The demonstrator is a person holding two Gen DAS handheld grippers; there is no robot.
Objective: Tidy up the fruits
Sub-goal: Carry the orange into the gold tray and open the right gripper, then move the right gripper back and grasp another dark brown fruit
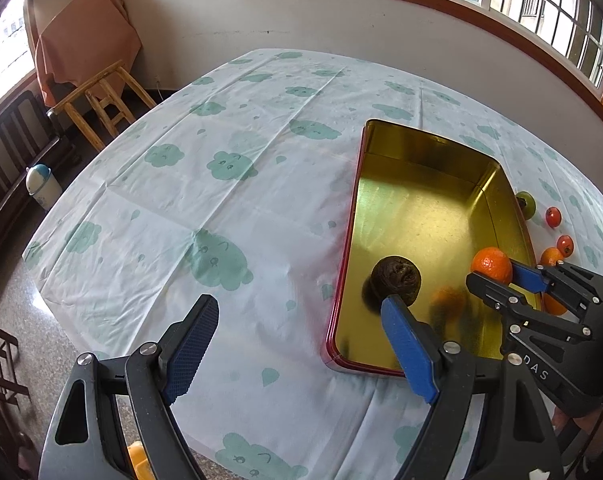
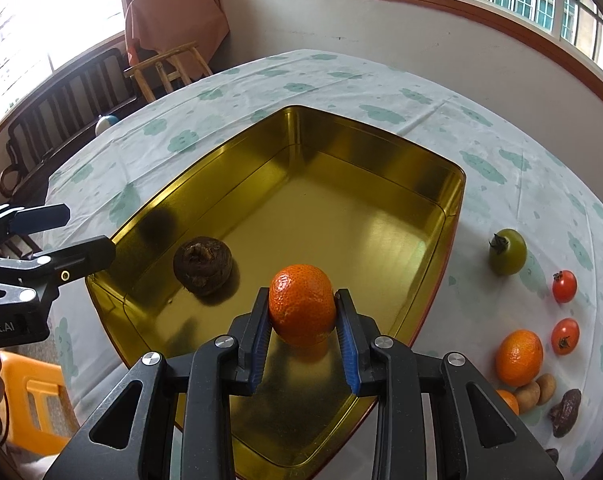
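- Right gripper (image 2: 302, 312): pads clamped on a mandarin (image 2: 302, 307), one blue pad on each flank. Fruit sits just above the near end of the gold tin (image 2: 441, 184); its reflection shows on the tin floor right under it.
- Left gripper (image 1: 297, 324): jaws spread wide, nothing between them. One finger is over the tablecloth (image 1: 221, 184), the other over the tin's near corner.
- From the left wrist view, the tin lies ahead and to the right of the left gripper; red outer rim, gold inside.
- Brown round fruit (image 2: 202, 265) rests on the tin floor, ahead-left of the right gripper, well clear of the held mandarin. In the left view it sits just past the tip of the left gripper's right finger; can't tell if they touch.
- Loose fruit on the cloth to the right of the right gripper, outside the tin: green tomato (image 2: 508, 257) farthest ahead, then two red cherry tomatoes (image 2: 564, 286) and (image 2: 565, 336), a second mandarin (image 2: 519, 357), two small tan fruits (image 2: 535, 394), a dark wrinkled piece (image 2: 566, 412).
- Another orange piece is partly hidden behind the right gripper's frame.
- Background: wooden stool (image 2: 169, 70), windows.
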